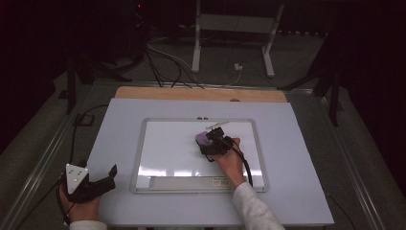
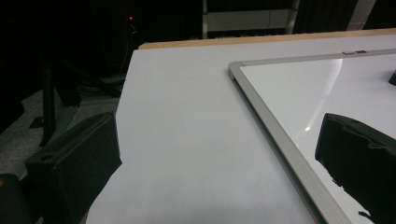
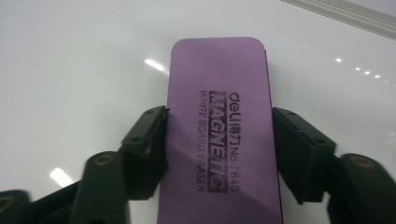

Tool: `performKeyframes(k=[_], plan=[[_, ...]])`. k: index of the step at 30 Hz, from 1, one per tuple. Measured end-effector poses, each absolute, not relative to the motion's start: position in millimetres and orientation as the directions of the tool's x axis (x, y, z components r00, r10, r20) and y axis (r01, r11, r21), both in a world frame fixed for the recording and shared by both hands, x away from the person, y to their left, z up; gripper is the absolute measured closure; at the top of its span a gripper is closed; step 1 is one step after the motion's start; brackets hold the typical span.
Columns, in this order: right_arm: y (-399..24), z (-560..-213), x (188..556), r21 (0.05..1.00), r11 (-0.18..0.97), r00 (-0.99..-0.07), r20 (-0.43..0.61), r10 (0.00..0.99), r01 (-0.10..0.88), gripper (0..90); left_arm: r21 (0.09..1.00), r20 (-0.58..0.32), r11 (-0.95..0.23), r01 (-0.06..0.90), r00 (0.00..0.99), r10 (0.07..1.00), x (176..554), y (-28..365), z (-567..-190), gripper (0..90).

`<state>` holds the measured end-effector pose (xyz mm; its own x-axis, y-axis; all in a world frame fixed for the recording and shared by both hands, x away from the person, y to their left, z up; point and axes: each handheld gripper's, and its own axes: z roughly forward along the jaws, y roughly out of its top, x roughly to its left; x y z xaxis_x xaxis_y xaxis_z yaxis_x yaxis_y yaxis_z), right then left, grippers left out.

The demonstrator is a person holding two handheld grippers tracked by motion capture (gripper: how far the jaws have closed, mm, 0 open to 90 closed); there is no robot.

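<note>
On the whiteboard's [image 1: 148, 158] upper middle, the purple eraser [image 3: 219, 126] is lying flat, bracketed by the right hand-held gripper [image 3: 219, 154]; its left pad is touching the eraser's side, the right one standing just clear. A marker [image 1: 216, 126] is lying just beyond. At the counter's [image 1: 297, 191] near-left corner, the left hand-held gripper [image 1: 111, 175] is resting wide and empty.

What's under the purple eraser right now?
The eraser lies flat on the whiteboard, between the right gripper jaws. Around it the board looks clean and glossy. Whatever is directly beneath the eraser is covered, so any marks there can't be seen.
</note>
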<state>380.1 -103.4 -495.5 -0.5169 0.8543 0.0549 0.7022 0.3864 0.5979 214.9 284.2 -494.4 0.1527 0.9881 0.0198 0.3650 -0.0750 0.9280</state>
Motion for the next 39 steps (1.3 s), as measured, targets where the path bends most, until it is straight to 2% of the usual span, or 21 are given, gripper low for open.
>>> performKeyframes(k=[5, 8, 11, 15, 21, 39], plan=[[-98.9, -495.6, 375.2, 0.601, 0.435, -0.531, -0.02, 0.847, 0.67, 25.6, 0.928, 0.019, -0.074, 0.365, 0.152, 0.988, 215.0, 284.6, -494.5, 0.8], [-97.4, -490.2, 369.2, 0.633, 0.434, -0.539, -0.031, 0.842, 0.641, 24.2, 0.928, 0.019, -0.074, 0.364, 0.152, 0.988, 214.9, 284.3, -494.4, 0.8], [-96.4, -483.3, 361.7, 0.673, 0.441, -0.565, -0.042, 0.824, 0.594, 26.1, 0.929, 0.019, -0.074, 0.363, 0.151, 0.988, 214.8, 284.2, -494.3, 0.8], [-94.1, -478.0, 350.4, 0.694, 0.493, -0.622, -0.083, 0.779, 0.524, 35.2, 0.929, 0.021, -0.076, 0.363, 0.152, 0.988, 214.7, 284.0, -494.1, 0.8], [-92.9, -487.8, 348.0, 0.665, 0.531, -0.638, -0.104, 0.763, 0.526, 40.9, 0.929, 0.018, -0.071, 0.362, 0.149, 0.989, 214.4, 284.7, -494.1, 0.8], [-103.9, -487.7, 364.0, 0.644, 0.525, -0.578, -0.154, 0.801, 0.556, 36.3, 0.93, 0.017, -0.07, 0.362, 0.149, 0.989, 214.6, 284.3, -494.2, 0.8]])
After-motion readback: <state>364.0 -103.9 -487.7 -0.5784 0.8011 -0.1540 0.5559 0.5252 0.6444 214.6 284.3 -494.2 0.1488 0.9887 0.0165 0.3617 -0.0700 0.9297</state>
